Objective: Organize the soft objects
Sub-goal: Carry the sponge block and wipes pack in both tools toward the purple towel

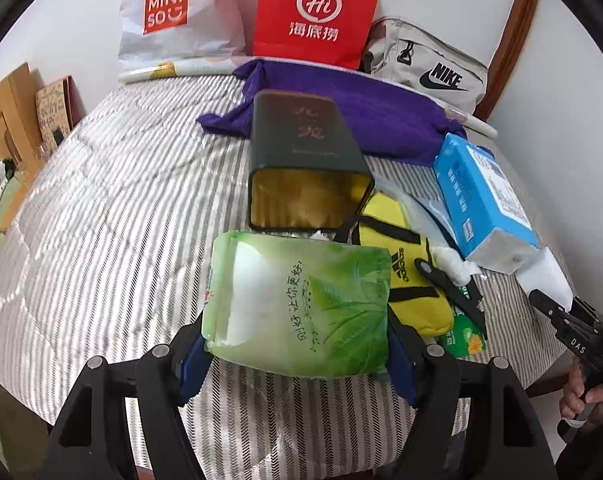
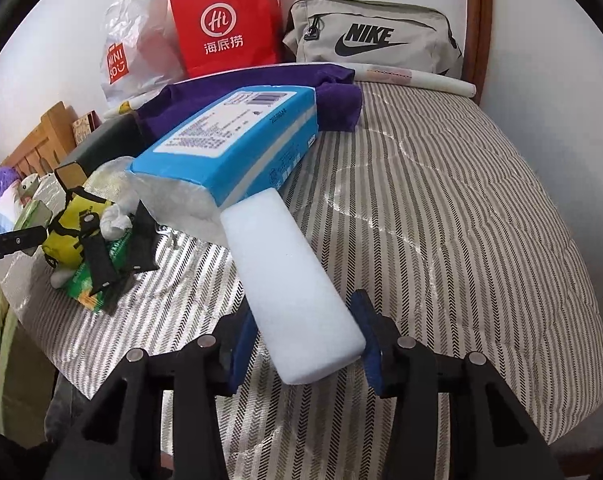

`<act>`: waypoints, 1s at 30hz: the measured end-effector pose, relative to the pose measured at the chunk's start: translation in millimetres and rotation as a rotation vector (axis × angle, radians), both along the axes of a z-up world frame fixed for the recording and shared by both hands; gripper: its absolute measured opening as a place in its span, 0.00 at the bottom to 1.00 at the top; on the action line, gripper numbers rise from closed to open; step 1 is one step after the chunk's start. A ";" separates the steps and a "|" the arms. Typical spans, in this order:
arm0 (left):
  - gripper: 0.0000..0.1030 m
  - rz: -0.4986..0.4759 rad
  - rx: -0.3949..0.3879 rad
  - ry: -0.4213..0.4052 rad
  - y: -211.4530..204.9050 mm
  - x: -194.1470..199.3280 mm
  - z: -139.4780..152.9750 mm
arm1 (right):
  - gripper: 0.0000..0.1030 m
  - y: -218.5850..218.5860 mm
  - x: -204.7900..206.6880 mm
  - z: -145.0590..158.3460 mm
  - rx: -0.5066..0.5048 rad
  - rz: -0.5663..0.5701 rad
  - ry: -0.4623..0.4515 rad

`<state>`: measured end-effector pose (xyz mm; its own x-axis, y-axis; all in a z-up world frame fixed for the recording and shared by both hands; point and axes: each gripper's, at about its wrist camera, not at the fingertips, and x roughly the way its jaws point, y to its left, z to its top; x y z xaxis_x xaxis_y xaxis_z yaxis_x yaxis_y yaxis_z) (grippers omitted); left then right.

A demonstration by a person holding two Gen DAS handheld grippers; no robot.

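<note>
Clamped between the left gripper's (image 1: 297, 354) blue pads, a green tissue pack (image 1: 297, 304) hangs over the striped bedcover (image 1: 101, 220), before an open dark tin (image 1: 305, 168). Right gripper (image 2: 303, 354) pinches a white foam block (image 2: 293, 284) whose far end touches the blue tissue pack (image 2: 237, 140).

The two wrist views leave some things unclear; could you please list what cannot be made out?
- Left wrist view: the tin's contents, lost in glare.
- Right wrist view: most of the tin, behind the blue tissue pack.
- Right wrist view: the green packet's label, under black straps.
- Left wrist view: the white foam block, cut off by the right gripper.
</note>
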<state>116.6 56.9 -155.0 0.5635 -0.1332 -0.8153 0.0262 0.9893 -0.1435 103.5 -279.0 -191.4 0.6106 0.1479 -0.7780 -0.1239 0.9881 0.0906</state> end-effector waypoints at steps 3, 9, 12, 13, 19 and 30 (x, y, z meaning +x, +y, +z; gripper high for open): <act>0.70 0.009 0.006 -0.013 2.4 1.7 10.3 | 0.44 -0.5 1.9 9.1 -0.003 -0.004 -0.005; 0.70 0.025 0.005 -0.046 10.0 10.6 33.1 | 0.44 4.9 11.4 35.8 -0.031 0.008 -0.035; 0.70 0.033 0.002 -0.060 14.1 16.7 43.3 | 0.44 9.0 19.2 51.8 -0.039 0.017 -0.056; 0.70 0.036 -0.003 -0.065 15.6 19.7 47.9 | 0.44 10.1 22.7 57.2 -0.040 0.021 -0.064; 0.70 0.032 0.017 -0.092 18.2 39.6 70.6 | 0.44 17.8 46.6 88.3 -0.030 0.045 -0.104; 0.70 0.033 -0.019 -0.067 12.2 102.9 85.7 | 0.44 24.8 108.9 114.7 -0.034 0.037 -0.103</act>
